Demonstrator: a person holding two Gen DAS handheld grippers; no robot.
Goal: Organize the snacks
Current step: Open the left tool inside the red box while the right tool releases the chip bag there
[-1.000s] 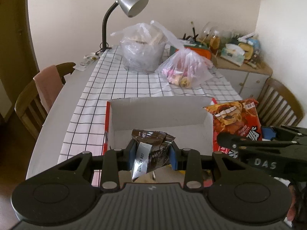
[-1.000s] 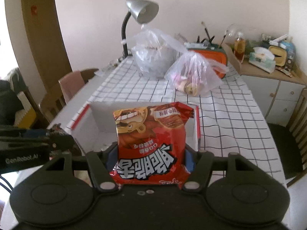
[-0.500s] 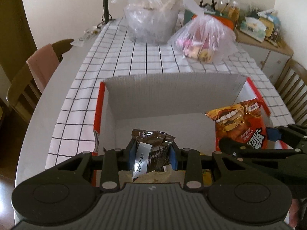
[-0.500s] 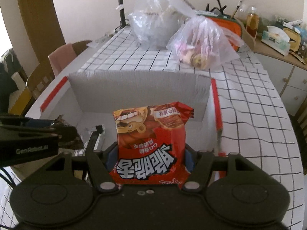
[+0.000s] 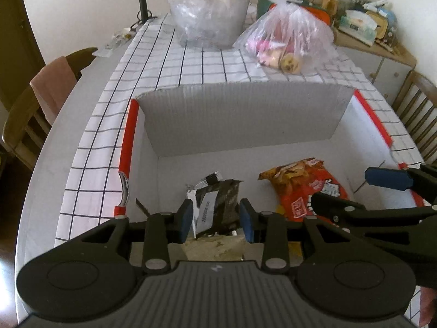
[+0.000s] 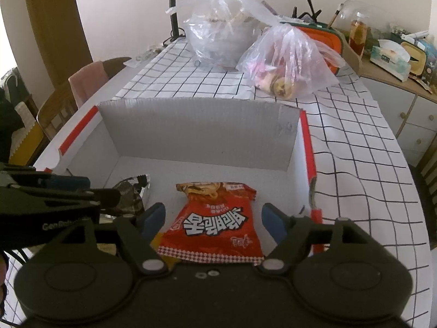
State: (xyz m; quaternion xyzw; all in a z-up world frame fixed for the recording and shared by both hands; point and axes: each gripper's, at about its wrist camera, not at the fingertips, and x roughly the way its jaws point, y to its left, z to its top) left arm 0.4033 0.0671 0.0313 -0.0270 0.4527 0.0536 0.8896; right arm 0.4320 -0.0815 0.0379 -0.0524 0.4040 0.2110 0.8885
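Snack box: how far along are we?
Done: the red chip bag lies in the box, and the right tongs are spread wide and clear of it. In hand: the dark packet sits between the left tongs; grip unclear. Left: free that packet and lift both tongs out.

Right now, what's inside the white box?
White box holds the red chip bag, lying flat, and a dark snack packet between the left tongs. The near floor is hidden behind both tongs.

Soft daylight, fisheye-bent, vignetted edges
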